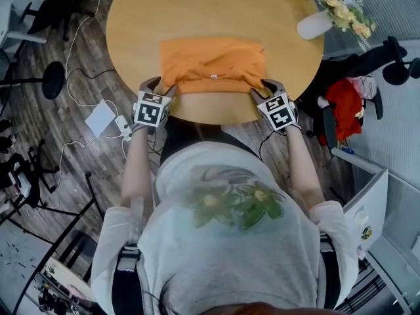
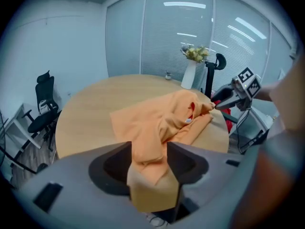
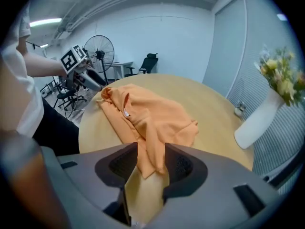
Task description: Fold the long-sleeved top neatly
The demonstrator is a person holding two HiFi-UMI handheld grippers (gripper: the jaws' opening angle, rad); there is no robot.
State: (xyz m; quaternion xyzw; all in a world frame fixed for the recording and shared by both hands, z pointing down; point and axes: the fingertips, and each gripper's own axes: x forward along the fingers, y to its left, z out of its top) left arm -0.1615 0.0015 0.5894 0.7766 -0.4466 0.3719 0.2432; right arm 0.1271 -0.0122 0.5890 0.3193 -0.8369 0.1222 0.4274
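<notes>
Finding: my left fingers (image 2: 113, 165) and right fingers (image 3: 185, 168) stand parted, each with a near corner of the orange top (image 1: 213, 63) lying loose between them at the near edge of the worktop (image 1: 197, 12), so I judge both should back straight out, level, without dragging the fold.

The left claw (image 2: 148, 149) has its jaws apart, with a fold of the orange top (image 2: 164, 120) lying between them. The garment is bunched on the round tabletop (image 2: 90, 113). The right claw (image 2: 218, 101) is at its far edge, near a white vase (image 2: 189, 76).
</notes>
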